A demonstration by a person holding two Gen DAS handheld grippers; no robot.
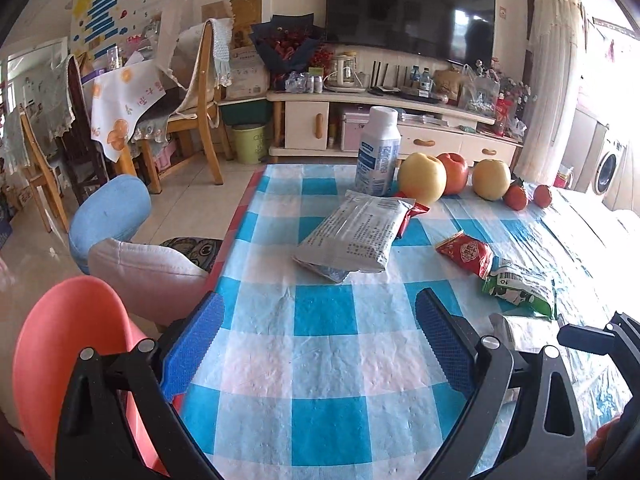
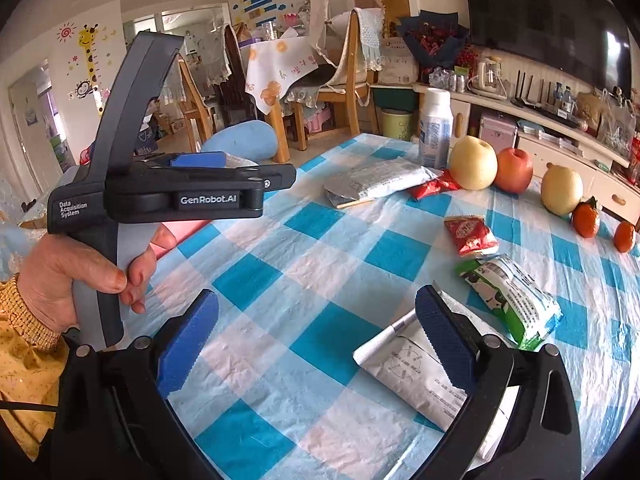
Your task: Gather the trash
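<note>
the left claw (image 1: 320,344) is spread wide with nothing between its blue pads, hovering over the blue-and-white checked surface (image 1: 324,360). the right claw (image 2: 316,344) is spread too and empty; its right pad sits just over the edge of a white wrapper (image 2: 416,372) lying flat at the near side of the surface. just beyond that wrapper lies a green-and-white packet (image 2: 516,300), then a small red packet (image 2: 471,235). further out a grey printed pouch (image 1: 352,236) rests partly on top of another red wrapper (image 1: 414,213). at the far edge stand a white bottle (image 1: 379,152), two yellow apples, a red apple (image 1: 454,172) and two tangerines. the left hand (image 2: 80,276) grips its tool's handle at the surface's left side.
</note>
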